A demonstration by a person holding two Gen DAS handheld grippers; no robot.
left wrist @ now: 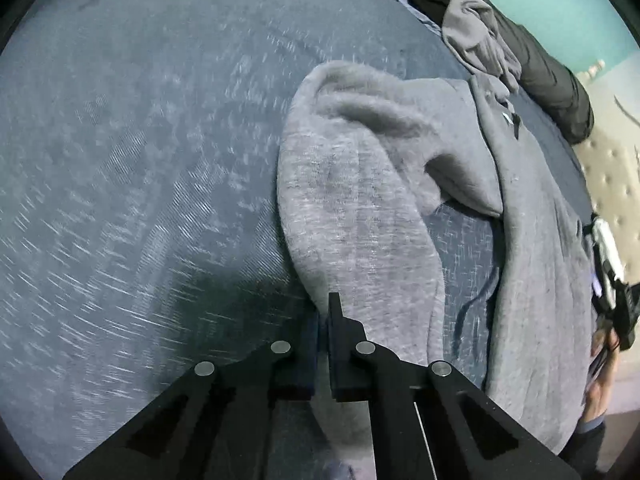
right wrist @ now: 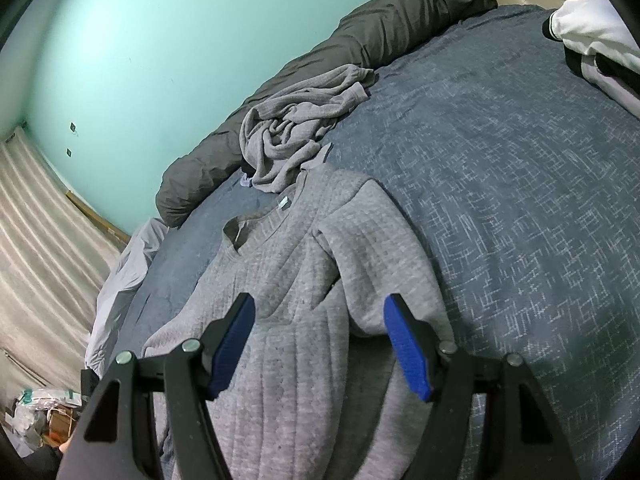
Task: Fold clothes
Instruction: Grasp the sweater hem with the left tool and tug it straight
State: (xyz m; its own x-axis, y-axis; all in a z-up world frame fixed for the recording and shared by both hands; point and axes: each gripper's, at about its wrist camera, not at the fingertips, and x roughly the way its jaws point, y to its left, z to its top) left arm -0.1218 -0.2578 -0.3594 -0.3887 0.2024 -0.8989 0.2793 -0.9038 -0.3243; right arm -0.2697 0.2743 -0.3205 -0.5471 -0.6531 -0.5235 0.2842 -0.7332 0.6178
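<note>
Altogether two grey tops — one quilted sweater spread flat, one crumpled knit; left gripper pinched closed at the sweater's sleeve edge, right gripper wide, empty.

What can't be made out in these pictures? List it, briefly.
Left wrist view: whether the shut left claw pinches the sleeve of the grey sweater; its fingers hide the contact.
Left wrist view: bedspread weave, motion-blurred.
Right wrist view: its hem, behind the open right claw and bottom edge.

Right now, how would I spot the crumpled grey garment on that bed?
Find the dark blue bedspread, then the long dark bolster along the teal wall. The crumpled grey garment lies bunched against it, just beyond the collar of the flat grey sweater, which is spread out smooth.
</note>
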